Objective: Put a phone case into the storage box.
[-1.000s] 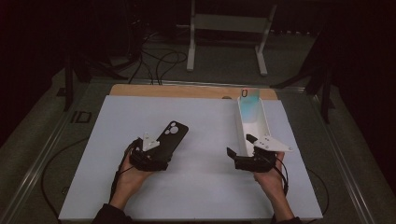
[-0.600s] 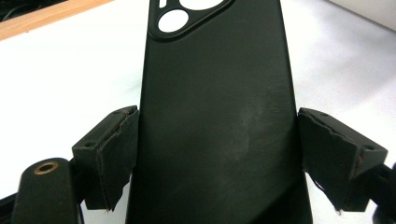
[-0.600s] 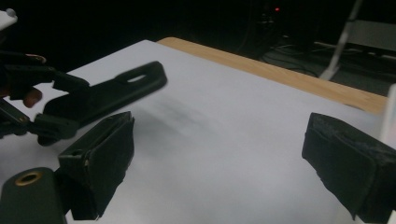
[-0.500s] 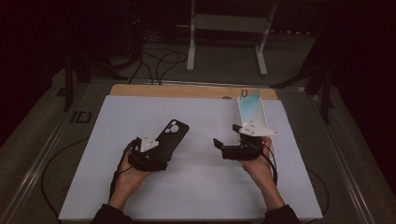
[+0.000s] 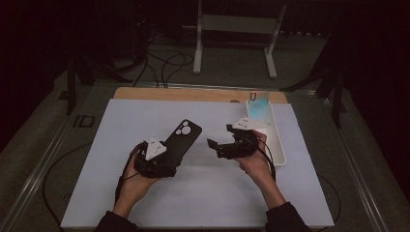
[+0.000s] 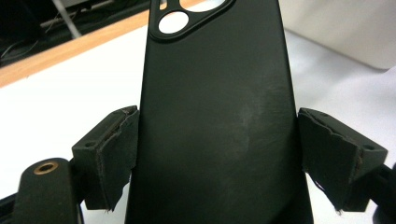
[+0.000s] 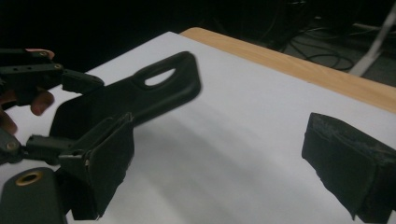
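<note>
Left gripper (image 5: 162,157) is clamping the black phone case (image 5: 181,137) above the desk — right gripper (image 5: 220,145), jaws wide and empty, is facing it — phone (image 5: 258,108) lying in the white tray (image 5: 278,145) unfitted.

a white tray (image 5: 279,145) lay near the tabletop's (image 5: 121,125) right edge, a phone (image 5: 260,107) leaning inside at its far end.

Bare white table (image 5: 145,116) lying open left and front; white tray (image 5: 275,140) blocking right side; phone case (image 5: 181,137) occupying middle.
</note>
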Tool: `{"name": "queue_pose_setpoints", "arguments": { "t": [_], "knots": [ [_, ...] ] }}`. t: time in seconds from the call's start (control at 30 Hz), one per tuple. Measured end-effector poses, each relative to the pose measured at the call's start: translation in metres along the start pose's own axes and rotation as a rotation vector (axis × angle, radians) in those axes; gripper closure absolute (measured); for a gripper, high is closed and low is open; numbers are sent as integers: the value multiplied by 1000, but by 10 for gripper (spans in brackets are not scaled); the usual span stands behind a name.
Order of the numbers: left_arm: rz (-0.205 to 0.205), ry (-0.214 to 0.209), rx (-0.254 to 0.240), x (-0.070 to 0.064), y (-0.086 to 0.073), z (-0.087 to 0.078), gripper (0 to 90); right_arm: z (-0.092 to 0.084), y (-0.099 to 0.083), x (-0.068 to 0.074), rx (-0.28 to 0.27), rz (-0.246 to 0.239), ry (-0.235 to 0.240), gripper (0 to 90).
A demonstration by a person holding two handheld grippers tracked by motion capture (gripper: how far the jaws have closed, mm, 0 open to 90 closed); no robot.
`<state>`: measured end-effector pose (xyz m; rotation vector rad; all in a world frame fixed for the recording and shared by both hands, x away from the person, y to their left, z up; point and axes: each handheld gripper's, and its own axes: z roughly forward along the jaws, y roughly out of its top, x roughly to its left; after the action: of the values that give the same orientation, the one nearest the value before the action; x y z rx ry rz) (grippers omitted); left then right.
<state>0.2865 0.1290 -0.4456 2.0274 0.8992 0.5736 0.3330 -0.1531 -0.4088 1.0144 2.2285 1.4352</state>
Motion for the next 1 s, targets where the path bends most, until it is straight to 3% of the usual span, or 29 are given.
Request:
{"name": "queue_pose_setpoints", "arguments": {
  "t": [0.27, 0.5, 0.7, 0.87, 1.0],
  "knots": [
    [29, -28, -56, -7, 11, -4, 159, 14, 8, 10, 27, 9, 48, 95],
    [23, -39, -76, -10, 15, -3, 158, 23, 13, 13, 46, 57, 110, 160],
    [32, -40, -96, -15, 20, -2, 156, 29, 18, 18, 67, 82, 122, 296],
    [40, -33, -96, -18, 21, 0, 156, 30, 22, 21, 59, 123, 182, 482],
    [37, -15, -83, -19, 21, 1, 156, 31, 24, 24, 50, 135, 206, 580]
  ]
}}
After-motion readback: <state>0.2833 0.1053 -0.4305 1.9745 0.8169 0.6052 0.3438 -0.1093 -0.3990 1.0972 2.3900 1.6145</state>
